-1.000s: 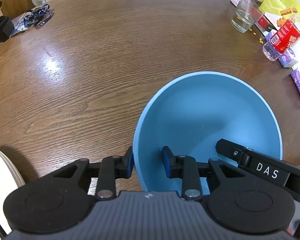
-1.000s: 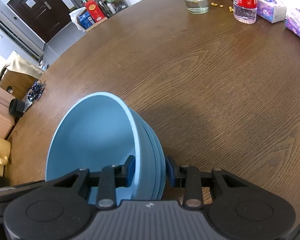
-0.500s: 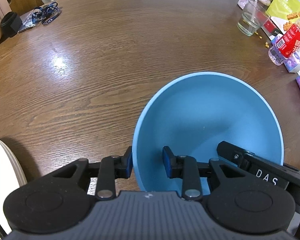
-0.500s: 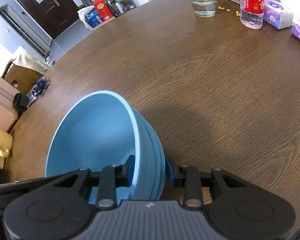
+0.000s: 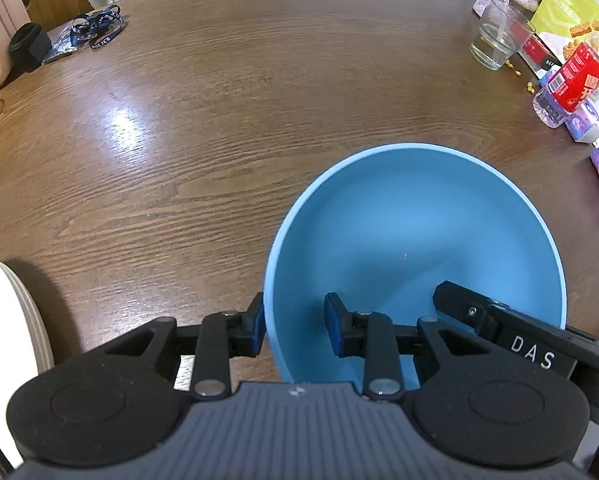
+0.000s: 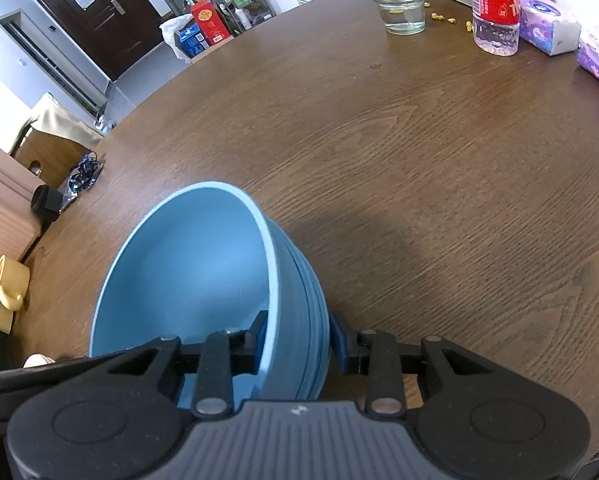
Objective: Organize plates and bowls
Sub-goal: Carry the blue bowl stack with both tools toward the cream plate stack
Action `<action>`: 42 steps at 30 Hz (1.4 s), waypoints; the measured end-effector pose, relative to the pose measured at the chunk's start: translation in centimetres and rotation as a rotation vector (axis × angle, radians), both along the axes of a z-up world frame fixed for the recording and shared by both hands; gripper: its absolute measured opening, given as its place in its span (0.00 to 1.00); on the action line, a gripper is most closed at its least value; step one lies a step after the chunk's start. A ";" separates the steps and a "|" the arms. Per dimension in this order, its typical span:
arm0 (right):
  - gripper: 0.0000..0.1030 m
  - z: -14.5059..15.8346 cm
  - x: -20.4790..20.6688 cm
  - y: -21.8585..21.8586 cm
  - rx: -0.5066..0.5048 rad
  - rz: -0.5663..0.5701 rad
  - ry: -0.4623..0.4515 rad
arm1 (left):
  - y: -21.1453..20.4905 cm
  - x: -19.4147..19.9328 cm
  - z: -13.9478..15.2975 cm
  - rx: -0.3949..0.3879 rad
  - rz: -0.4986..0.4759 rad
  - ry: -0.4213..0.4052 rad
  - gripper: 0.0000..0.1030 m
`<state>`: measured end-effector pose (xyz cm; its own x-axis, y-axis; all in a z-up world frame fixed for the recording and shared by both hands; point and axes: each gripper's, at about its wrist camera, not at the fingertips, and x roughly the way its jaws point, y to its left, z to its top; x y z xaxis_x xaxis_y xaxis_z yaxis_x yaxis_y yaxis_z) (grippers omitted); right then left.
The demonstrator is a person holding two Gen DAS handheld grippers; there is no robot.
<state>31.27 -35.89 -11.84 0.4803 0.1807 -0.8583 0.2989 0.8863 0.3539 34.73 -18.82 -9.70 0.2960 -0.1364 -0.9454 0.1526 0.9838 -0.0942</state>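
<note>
A stack of nested blue bowls (image 5: 415,240) is held over the brown wooden table (image 5: 219,128) by both grippers. My left gripper (image 5: 295,328) straddles the stack's near-left wall, one blue pad outside and one inside, shut on it. My right gripper (image 6: 297,336) clamps the opposite wall of the blue bowls (image 6: 187,264), where the layered rims show between its pads. Its black body marked DAS (image 5: 531,356) reaches into the left wrist view. The inside of the top bowl holds nothing. A white plate stack (image 5: 7,320) lies at the left edge.
Along the table's far right stand a glass with a straw (image 5: 495,40), a red-labelled bottle (image 6: 495,4), tissue packs (image 6: 547,28) and snack bags (image 5: 571,20). A blue lanyard (image 5: 99,28) and a black object (image 5: 29,46) lie far left. A yellow mug (image 6: 7,284) sits left.
Both grippers keep the same hold on the bowls. The table behind them has shifted slightly in both views; the bowls keep their place between the jaws.
</note>
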 end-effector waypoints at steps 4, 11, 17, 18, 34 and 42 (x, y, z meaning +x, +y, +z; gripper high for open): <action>0.29 -0.1 -0.3 -0.2 0.004 0.003 -0.001 | -0.1 -0.3 0.1 0.003 0.004 -0.001 0.30; 0.29 -0.2 -0.5 -0.2 0.006 0.006 -0.003 | -0.1 -0.8 0.2 0.005 0.009 -0.002 0.30; 0.29 0.0 -0.9 -0.3 0.004 0.013 -0.008 | 0.0 -1.3 0.5 0.004 0.018 -0.007 0.30; 0.29 0.0 -0.9 -0.3 0.004 0.014 -0.009 | 0.0 -1.4 0.5 0.003 0.019 -0.008 0.30; 0.29 0.7 -1.5 0.2 -0.004 0.043 -0.027 | 0.9 -2.4 1.3 -0.006 0.047 -0.023 0.30; 0.29 1.7 -1.5 0.9 -0.019 0.079 -0.042 | 1.9 -3.0 2.2 -0.022 0.086 -0.037 0.30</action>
